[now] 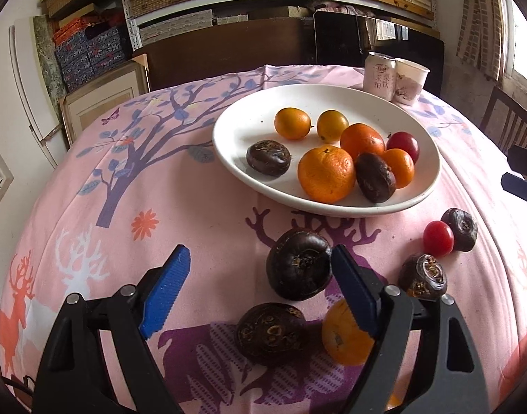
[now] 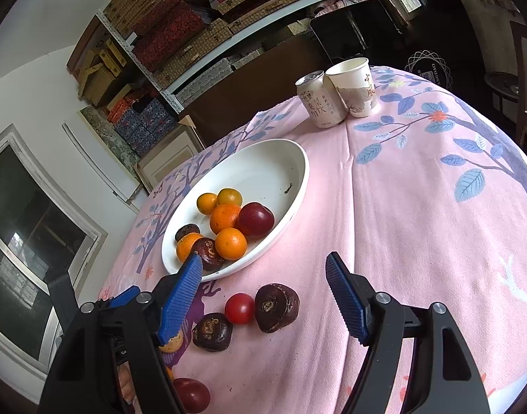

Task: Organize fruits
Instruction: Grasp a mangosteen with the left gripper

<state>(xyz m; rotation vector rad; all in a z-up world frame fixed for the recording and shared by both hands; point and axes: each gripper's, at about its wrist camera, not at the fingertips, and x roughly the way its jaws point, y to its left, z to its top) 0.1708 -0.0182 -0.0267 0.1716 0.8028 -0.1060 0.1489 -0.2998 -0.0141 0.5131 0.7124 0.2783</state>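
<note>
A white plate (image 1: 249, 120) holds several oranges, dark water chestnuts and a red fruit. My left gripper (image 1: 260, 252) is open low over the pink cloth. A large water chestnut (image 1: 299, 264) lies between its fingers, close against the right one. Nearer the camera lie another chestnut (image 1: 272, 333) and an orange (image 1: 346, 334) half hidden behind that finger. My right gripper (image 2: 263, 265) hangs open and empty in front of the plate (image 2: 263, 165). Below it a cherry tomato (image 2: 239, 307) lies between two chestnuts (image 2: 276, 307), (image 2: 212, 331).
A drink can (image 1: 379, 76) and a paper cup (image 1: 410, 81) stand behind the plate at the table's far edge. A dark red fruit (image 2: 191, 393) lies near the front edge. Shelves of boxes and a wooden chair (image 1: 505, 120) surround the table.
</note>
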